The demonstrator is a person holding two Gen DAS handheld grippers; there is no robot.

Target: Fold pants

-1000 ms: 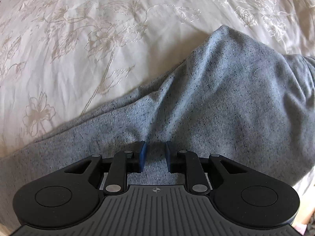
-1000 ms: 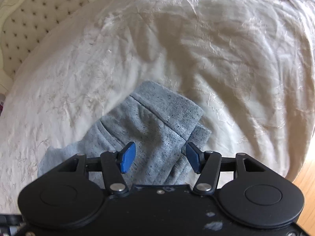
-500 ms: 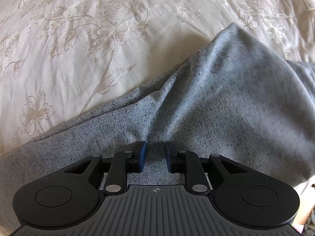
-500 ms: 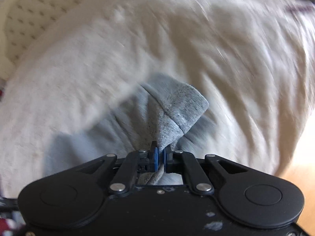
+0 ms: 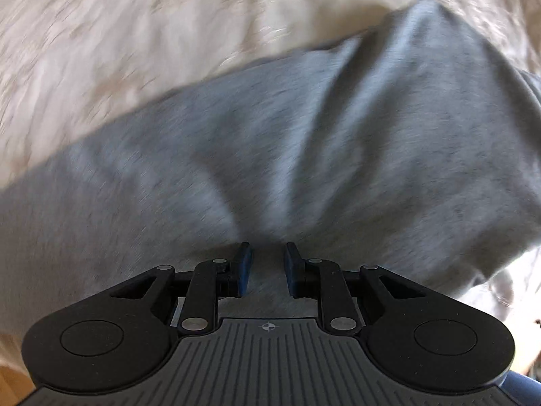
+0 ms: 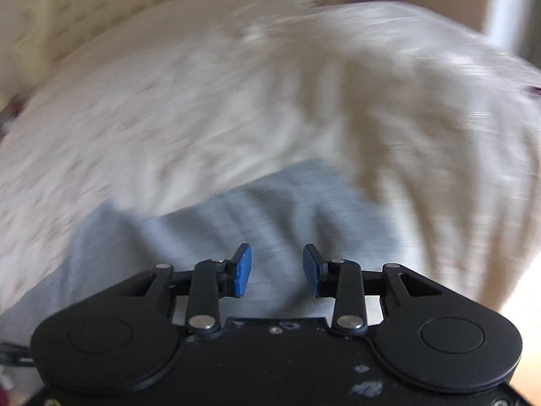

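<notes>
The grey pants (image 5: 304,155) lie on the cream bedspread (image 5: 135,34) and fill the lower half of the left wrist view. My left gripper (image 5: 268,269) is pinching a bunch of the grey fabric, and folds radiate from between its blue pads. In the right wrist view the pants (image 6: 270,223) show as a blurred grey patch just ahead of my right gripper (image 6: 277,267), whose blue pads stand apart with nothing between them. Both views are motion-blurred.
The embroidered cream bedspread (image 6: 270,101) covers the bed all around. A tufted headboard (image 6: 61,10) is at the upper left of the right wrist view. Wooden floor (image 6: 527,304) shows past the bed's right edge.
My right gripper, shut on the pants' cuff half a second ago, has opened and let go. My left gripper keeps its hold while the fabric shifts; both cameras are moving fast.
</notes>
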